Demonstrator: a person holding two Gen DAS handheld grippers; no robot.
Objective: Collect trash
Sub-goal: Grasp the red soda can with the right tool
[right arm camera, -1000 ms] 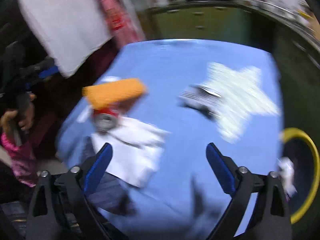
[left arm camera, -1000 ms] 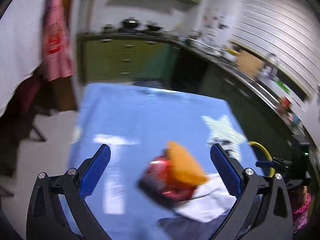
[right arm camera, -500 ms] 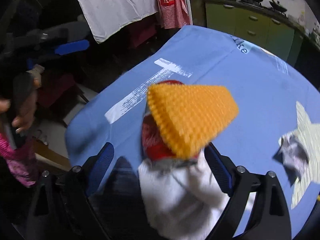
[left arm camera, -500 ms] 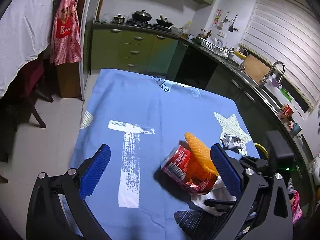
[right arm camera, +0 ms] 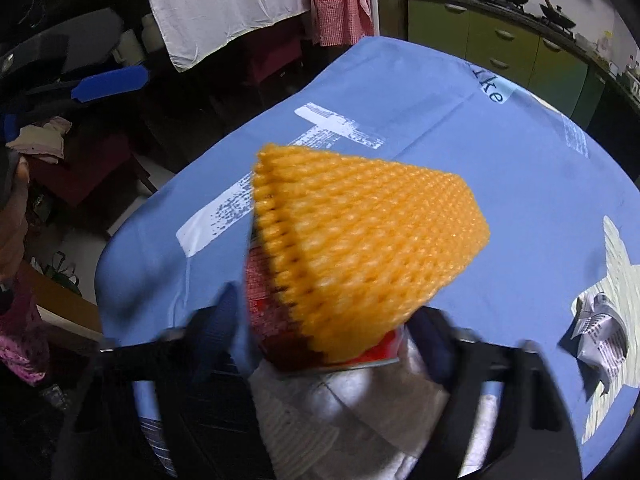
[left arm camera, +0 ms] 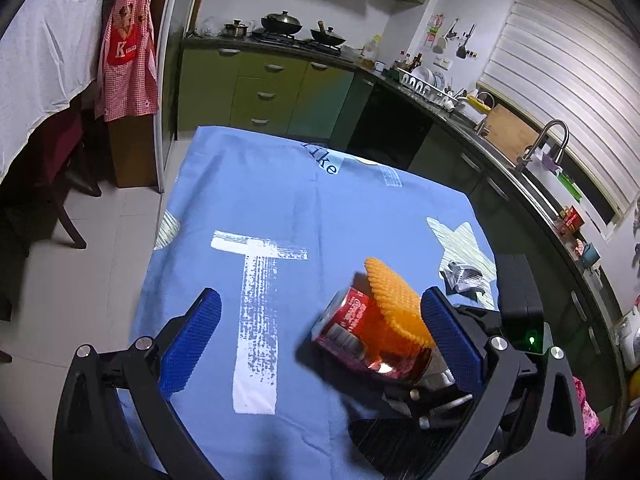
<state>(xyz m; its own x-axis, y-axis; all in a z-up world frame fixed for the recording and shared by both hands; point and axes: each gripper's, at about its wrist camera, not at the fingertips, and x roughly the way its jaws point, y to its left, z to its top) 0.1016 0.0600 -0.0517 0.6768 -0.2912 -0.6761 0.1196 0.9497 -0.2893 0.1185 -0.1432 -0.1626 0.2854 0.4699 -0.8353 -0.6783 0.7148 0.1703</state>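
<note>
A red soda can [left arm camera: 352,330] lies on its side on the blue tablecloth [left arm camera: 280,208], with an orange foam net [left arm camera: 394,304] on top of it. My right gripper [right arm camera: 328,328] is closing around the can [right arm camera: 264,304] and net [right arm camera: 360,236]; its fingers are blurred and stand close on both sides of the can. A white paper [right arm camera: 360,420] lies under the can. My left gripper [left arm camera: 316,340] is open, and the can lies between its fingers toward the right one. A crumpled printed paper [left arm camera: 464,276] lies on the pale star; it also shows in the right wrist view [right arm camera: 600,332].
Green kitchen cabinets [left arm camera: 260,88] and a counter with a sink [left arm camera: 532,160] run behind and to the right of the table. A chair [left arm camera: 52,168] and a checked apron [left arm camera: 128,44] are at the left. A dark striped cloth [left arm camera: 400,440] lies at the near table edge.
My right gripper has moved in on the can and net and its jaws have narrowed from wide open to close around the can. The left gripper has stayed open.
</note>
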